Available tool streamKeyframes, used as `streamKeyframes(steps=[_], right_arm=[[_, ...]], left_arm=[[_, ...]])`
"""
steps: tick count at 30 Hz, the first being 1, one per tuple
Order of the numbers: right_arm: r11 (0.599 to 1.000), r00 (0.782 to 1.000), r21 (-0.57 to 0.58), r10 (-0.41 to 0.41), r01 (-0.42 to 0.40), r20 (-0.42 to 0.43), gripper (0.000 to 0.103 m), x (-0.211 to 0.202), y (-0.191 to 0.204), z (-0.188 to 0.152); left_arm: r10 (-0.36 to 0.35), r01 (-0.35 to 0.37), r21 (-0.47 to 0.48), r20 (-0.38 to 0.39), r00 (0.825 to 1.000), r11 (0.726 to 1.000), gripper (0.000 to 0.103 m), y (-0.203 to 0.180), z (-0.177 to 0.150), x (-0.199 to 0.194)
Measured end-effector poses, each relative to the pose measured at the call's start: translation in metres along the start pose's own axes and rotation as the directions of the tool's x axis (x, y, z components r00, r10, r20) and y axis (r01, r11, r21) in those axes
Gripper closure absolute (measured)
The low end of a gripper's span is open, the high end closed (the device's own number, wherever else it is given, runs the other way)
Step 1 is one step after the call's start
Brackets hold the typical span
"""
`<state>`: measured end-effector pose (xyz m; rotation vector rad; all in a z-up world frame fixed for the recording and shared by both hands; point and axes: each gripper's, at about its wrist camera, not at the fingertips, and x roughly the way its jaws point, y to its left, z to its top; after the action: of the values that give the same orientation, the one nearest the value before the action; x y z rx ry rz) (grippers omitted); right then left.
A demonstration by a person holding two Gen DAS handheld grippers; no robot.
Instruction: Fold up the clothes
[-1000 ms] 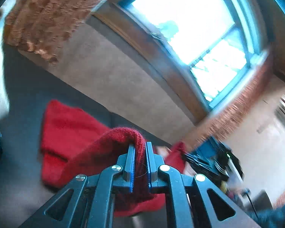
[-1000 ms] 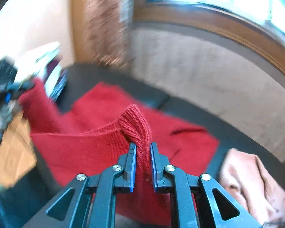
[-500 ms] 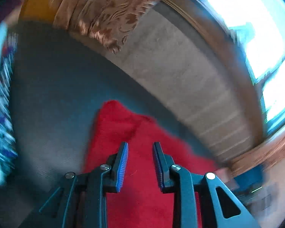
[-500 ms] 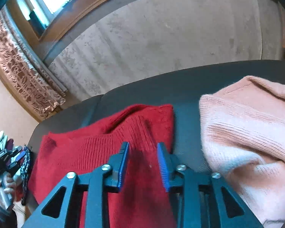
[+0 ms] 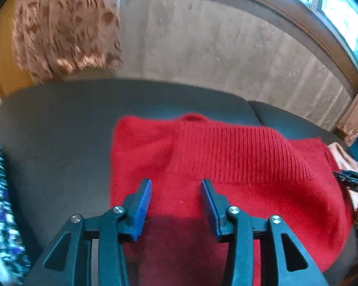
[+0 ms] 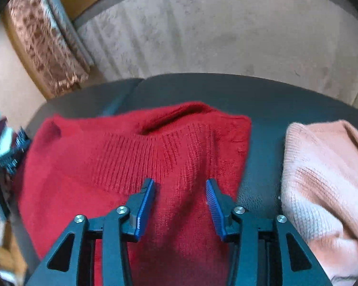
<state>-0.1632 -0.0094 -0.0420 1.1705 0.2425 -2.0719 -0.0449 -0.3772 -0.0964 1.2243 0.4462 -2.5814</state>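
Both grippers, left (image 5: 176, 191) & right (image 6: 182, 191), have let go of the red sweater (image 5: 226, 162), now doubled over on the dark sofa (image 5: 59, 131) w/ jaws wide & empty above it, so we'd smooth before re-pinching.

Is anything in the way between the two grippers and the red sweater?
Nothing visible. The left gripper and right gripper are both open right over the red sweater; the pink sweater lies off to the side.
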Motion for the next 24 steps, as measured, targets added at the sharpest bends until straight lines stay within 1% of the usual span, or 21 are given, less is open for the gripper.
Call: streamKeyframes(steps=[1, 2, 3, 4, 5, 7, 8, 9, 11, 13, 14, 15, 17, 19, 20, 21, 22, 24], right_arm=[[1.0, 1.0, -0.015, -0.019, 0.019, -0.003, 0.06, 0.0, 0.002, -0.001], [0.999, 0.999, -0.026, -0.037, 0.037, -0.004, 0.066, 0.0, 0.003, -0.002], [0.998, 0.999, -0.035, -0.052, 0.052, -0.005, 0.077, -0.001, 0.004, -0.003], [0.997, 0.998, -0.047, -0.065, 0.065, -0.002, 0.081, -0.004, 0.006, -0.003], [0.996, 0.997, -0.057, -0.075, 0.075, 0.002, 0.088, -0.006, 0.007, -0.003], [0.994, 0.996, -0.067, -0.087, 0.088, 0.017, 0.093, -0.013, 0.009, -0.002], [0.993, 0.995, -0.074, -0.092, 0.094, 0.036, 0.095, -0.019, 0.012, 0.001], [0.992, 0.994, -0.077, -0.093, 0.098, 0.06, 0.095, -0.026, 0.014, 0.004], [0.993, 0.989, -0.063, -0.088, 0.096, 0.12, 0.095, -0.041, 0.016, 0.011], [0.995, 0.989, -0.022, -0.09, 0.093, 0.116, 0.095, -0.035, 0.01, 0.013], [0.996, 0.989, -0.001, -0.091, 0.091, 0.114, 0.095, -0.033, 0.007, 0.015], [0.996, 0.99, 0.019, -0.091, 0.09, 0.111, 0.095, -0.03, 0.004, 0.016], [0.994, 0.99, 0.061, -0.093, 0.087, 0.107, 0.094, -0.024, -0.001, 0.018], [0.99, 0.992, 0.118, -0.086, 0.074, 0.094, 0.089, -0.014, -0.009, 0.017], [0.982, 0.996, 0.182, -0.057, 0.043, 0.071, 0.075, 0.0, -0.018, 0.008], [0.975, 0.997, 0.223, -0.029, 0.013, 0.071, 0.068, 0.007, -0.024, 0.001], [0.969, 0.994, 0.247, -0.015, -0.011, 0.104, 0.067, 0.009, -0.027, -0.007], [0.966, 0.986, 0.258, -0.008, -0.036, 0.166, 0.062, 0.004, -0.026, -0.02]], left_arm=[[-0.02, 0.019, -0.005, -0.019, 1.0, 1.0, 0.061, 0.001, -0.001, 0.003], [-0.027, 0.027, -0.003, -0.027, 0.999, 1.0, 0.062, -0.001, -0.003, 0.005], [-0.027, 0.028, 0.007, -0.022, 0.999, 1.0, 0.074, -0.002, -0.006, 0.004], [-0.019, 0.019, 0.009, -0.02, 1.0, 1.0, 0.095, -0.002, -0.006, 0.004], [-0.033, 0.032, -0.019, -0.014, 0.999, 0.999, 0.097, 0.003, -0.006, 0.003], [-0.061, 0.061, -0.077, 0.0, 0.998, 0.995, 0.099, 0.011, -0.005, -0.001], [-0.064, 0.067, -0.106, 0.036, 0.997, 0.992, 0.099, 0.016, -0.004, -0.009], [-0.069, 0.082, -0.138, 0.092, 0.993, 0.987, 0.099, 0.023, -0.003, -0.023], [-0.07, 0.102, -0.198, 0.161, 0.984, 0.975, 0.099, 0.033, -0.002, -0.041], [-0.021, 0.067, -0.235, 0.195, 0.981, 0.97, 0.099, 0.041, -0.002, -0.05], [0.012, 0.036, -0.239, 0.196, 0.981, 0.97, 0.099, 0.042, -0.002, -0.049], [0.044, 0.001, -0.249, 0.176, 0.983, 0.969, 0.099, 0.044, -0.004, -0.044], [0.051, -0.024, -0.264, 0.096, 0.994, 0.964, 0.098, 0.048, -0.006, -0.022], [0.076, -0.065, -0.27, 0.029, 0.997, 0.961, 0.093, 0.05, -0.015, -0.001], [0.082, -0.079, -0.265, 0.001, 0.997, 0.961, 0.092, 0.049, -0.021, 0.009], [0.11, -0.094, -0.232, 0.058, 0.992, 0.968, 0.092, 0.044, -0.028, 0.009], [0.131, -0.113, -0.202, 0.077, 0.988, 0.973, 0.093, 0.038, -0.033, 0.008], [0.13, -0.117, -0.17, 0.065, 0.989, 0.978, 0.096, 0.03, -0.038, 0.002]])
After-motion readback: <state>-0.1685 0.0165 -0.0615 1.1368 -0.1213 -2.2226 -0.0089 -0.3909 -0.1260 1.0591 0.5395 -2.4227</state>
